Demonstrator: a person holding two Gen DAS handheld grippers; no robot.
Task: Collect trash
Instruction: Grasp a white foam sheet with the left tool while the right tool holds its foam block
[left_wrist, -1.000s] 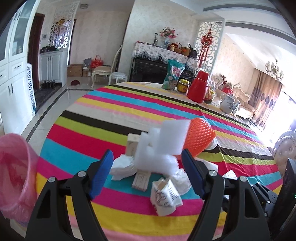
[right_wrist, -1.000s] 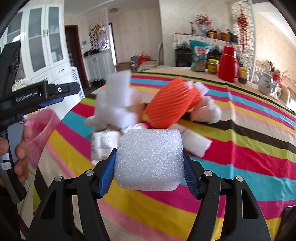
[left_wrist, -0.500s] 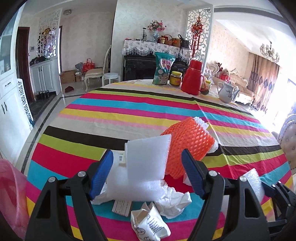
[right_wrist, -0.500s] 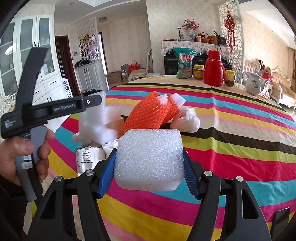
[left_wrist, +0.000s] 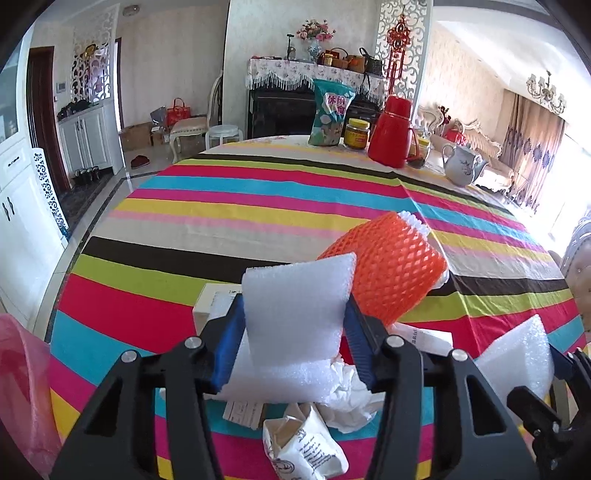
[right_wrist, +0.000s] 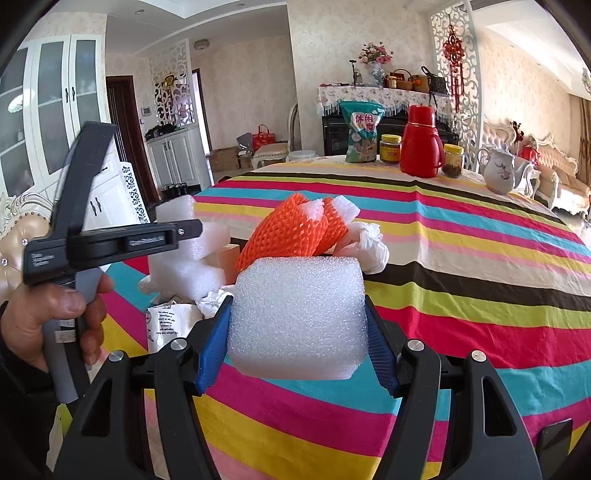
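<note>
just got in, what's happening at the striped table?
A person is clearing trash with two handheld grippers. The right gripper has its jaws shut on a white foam block, held above the tablecloth. The left gripper has its jaws closed on a foam sheet in the pile. Orange foam netting, crumpled paper and a pink bag at the table edge wait.

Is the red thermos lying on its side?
No, the red thermos stands upright on the striped tablecloth, beside two yellow-lidded jars.

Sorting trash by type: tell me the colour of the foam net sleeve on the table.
Orange foam net sleeve with white ends, clearest in the left wrist view.
</note>
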